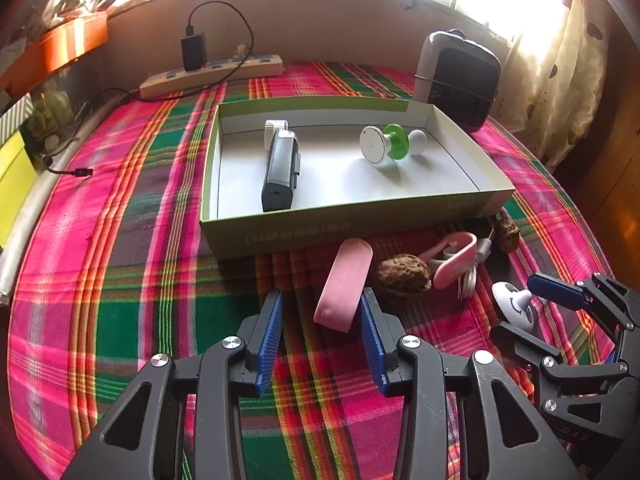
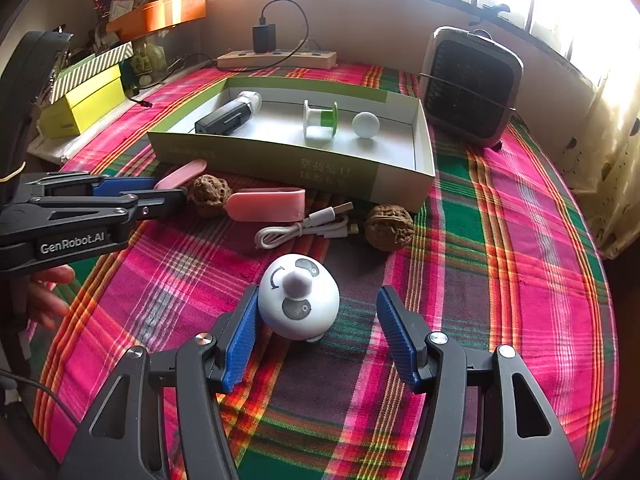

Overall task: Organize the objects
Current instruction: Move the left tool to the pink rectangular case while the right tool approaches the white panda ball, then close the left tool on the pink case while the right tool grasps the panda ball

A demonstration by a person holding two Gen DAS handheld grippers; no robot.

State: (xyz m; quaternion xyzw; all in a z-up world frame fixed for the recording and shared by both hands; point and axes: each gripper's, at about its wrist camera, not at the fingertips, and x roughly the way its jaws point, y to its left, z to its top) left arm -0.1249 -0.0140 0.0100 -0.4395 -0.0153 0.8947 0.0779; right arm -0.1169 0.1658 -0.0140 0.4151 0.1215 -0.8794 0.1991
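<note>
On the plaid cloth, a flat pink piece (image 1: 344,284) lies between the fingers of my left gripper (image 1: 322,312), close to the right pad; the jaws stand wide, so it is open. My right gripper (image 2: 318,320) is open around a white round toy with a panda face (image 2: 298,300), which rests against the left pad with a gap on the right. A second pink piece (image 2: 266,204), two walnuts (image 2: 209,194) (image 2: 389,226) and a coiled white USB cable (image 2: 304,230) lie before the green box (image 2: 280,152). Inside are a black device (image 2: 226,118), a green spool (image 2: 320,118) and a white ball (image 2: 365,124).
A small dark heater (image 2: 472,88) stands behind the box at the right. A power strip (image 2: 276,58) with a black charger runs along the back wall. Yellow boxes (image 2: 88,104) sit at the left edge, a curtain at the right. A person's hand (image 2: 44,296) shows under my left gripper.
</note>
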